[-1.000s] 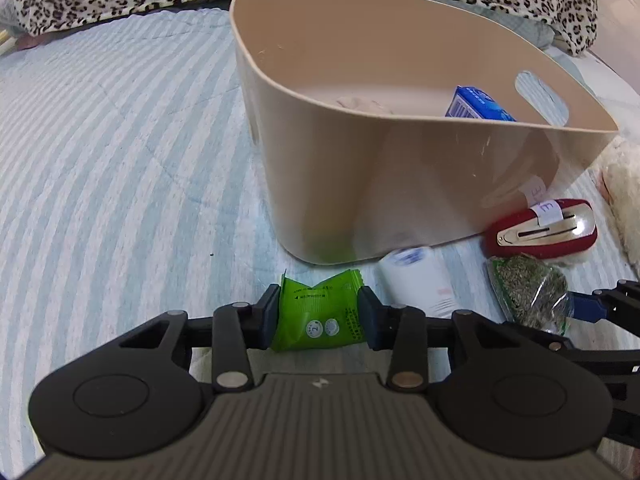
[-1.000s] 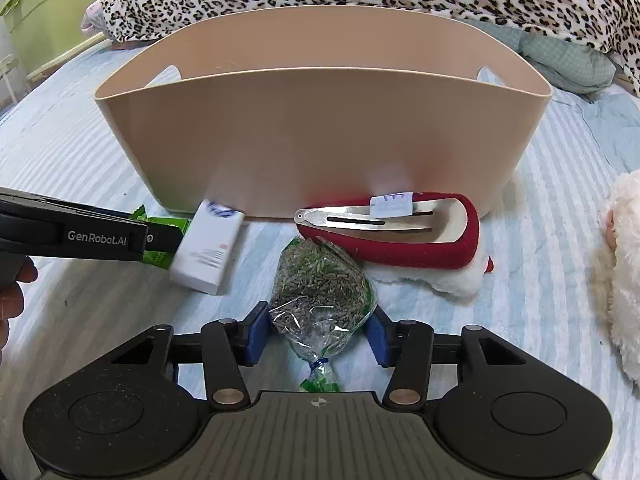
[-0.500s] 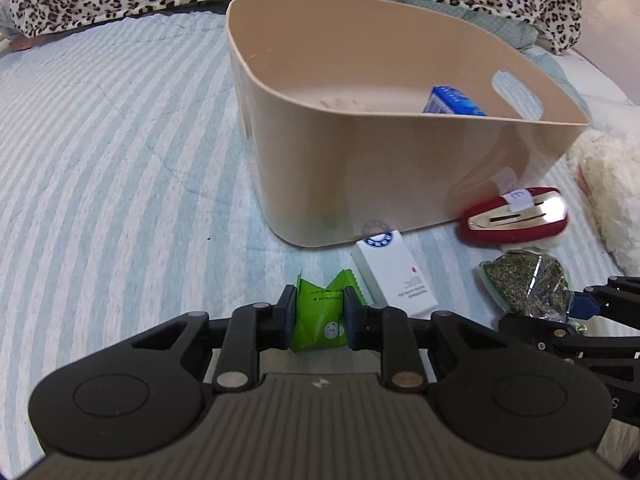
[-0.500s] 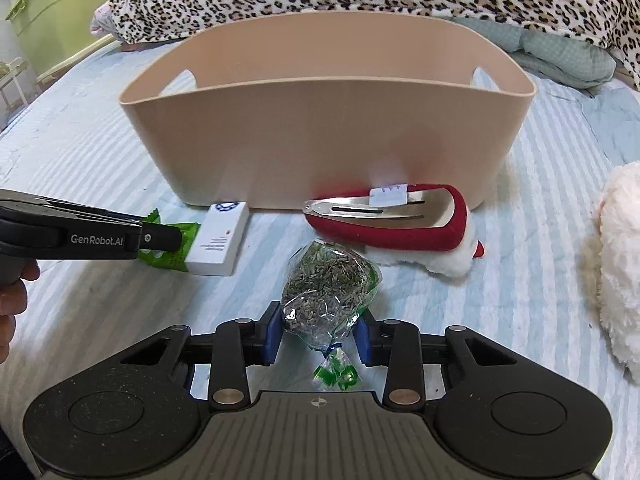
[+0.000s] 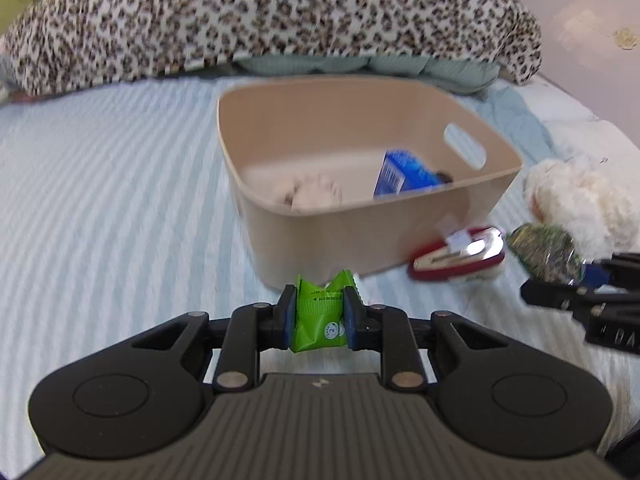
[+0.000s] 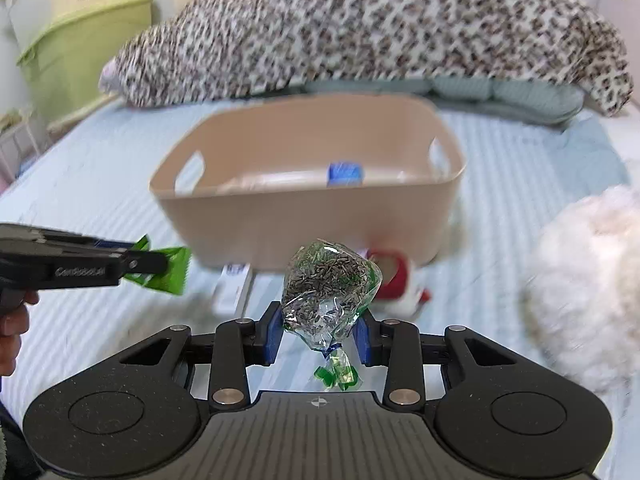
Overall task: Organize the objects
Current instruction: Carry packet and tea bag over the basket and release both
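My left gripper (image 5: 318, 314) is shut on a green sachet (image 5: 318, 320) and holds it above the bed, short of the beige bin (image 5: 320, 240). My right gripper (image 6: 318, 334) is shut on a clear bag of dried herbs (image 6: 330, 280), lifted off the bed in front of the bin (image 6: 280, 224). The bin holds a blue box (image 5: 404, 174) and a pale fluffy item (image 5: 316, 194). The left gripper with the sachet (image 6: 166, 270) shows at the left of the right wrist view. The herb bag (image 5: 544, 246) shows at the right of the left wrist view.
A red hair clip case (image 5: 456, 256) and a white box (image 6: 234, 286) lie on the striped bedsheet by the bin's near wall. A white plush toy (image 6: 588, 280) lies to the right. A leopard-print pillow (image 5: 260, 24) lies behind the bin. A green crate (image 6: 80, 52) stands far left.
Both grippers have risen off the bed with their items. The green sachet and the herb bag are now in the air, and the bin's inside shows more.
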`<state>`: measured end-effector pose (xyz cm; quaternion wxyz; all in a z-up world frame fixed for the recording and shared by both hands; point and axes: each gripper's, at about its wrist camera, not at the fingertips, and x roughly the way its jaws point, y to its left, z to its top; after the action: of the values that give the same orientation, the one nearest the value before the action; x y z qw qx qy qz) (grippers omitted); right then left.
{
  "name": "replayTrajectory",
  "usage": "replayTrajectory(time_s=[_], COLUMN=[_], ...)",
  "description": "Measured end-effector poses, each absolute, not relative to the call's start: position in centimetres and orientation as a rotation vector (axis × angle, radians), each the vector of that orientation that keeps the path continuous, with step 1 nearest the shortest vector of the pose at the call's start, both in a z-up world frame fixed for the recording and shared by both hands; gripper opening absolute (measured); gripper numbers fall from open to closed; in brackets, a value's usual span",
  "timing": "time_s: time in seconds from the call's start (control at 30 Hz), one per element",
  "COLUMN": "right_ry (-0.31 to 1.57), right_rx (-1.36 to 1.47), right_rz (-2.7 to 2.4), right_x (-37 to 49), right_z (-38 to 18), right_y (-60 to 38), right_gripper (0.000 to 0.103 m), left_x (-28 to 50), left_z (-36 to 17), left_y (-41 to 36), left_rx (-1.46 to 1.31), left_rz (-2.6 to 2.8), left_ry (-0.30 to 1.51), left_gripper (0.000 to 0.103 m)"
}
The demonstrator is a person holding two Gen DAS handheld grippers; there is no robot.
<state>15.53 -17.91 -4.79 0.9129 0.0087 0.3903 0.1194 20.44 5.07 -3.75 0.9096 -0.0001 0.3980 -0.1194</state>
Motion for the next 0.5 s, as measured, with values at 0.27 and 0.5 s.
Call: replayTrajectory(time_s=[0.27,0.5], right_ry=[0.676,0.6], right_rx=[0.026,0.024], right_rz=[0.203,0.176], right_x=[17.8,22.5], right_z=[0.0,1.8], right_y=[-20.2,-20.6], right_gripper=[0.034,0.034], left_x=[21.8,26.5], left_z=[1.5,2.3], left_y=[3.9,1.1], left_rx=[0.057,0.077], left_rz=[-0.246,-0.206], left_ry=[0.677,0.636], left_gripper=[0.025,0.025])
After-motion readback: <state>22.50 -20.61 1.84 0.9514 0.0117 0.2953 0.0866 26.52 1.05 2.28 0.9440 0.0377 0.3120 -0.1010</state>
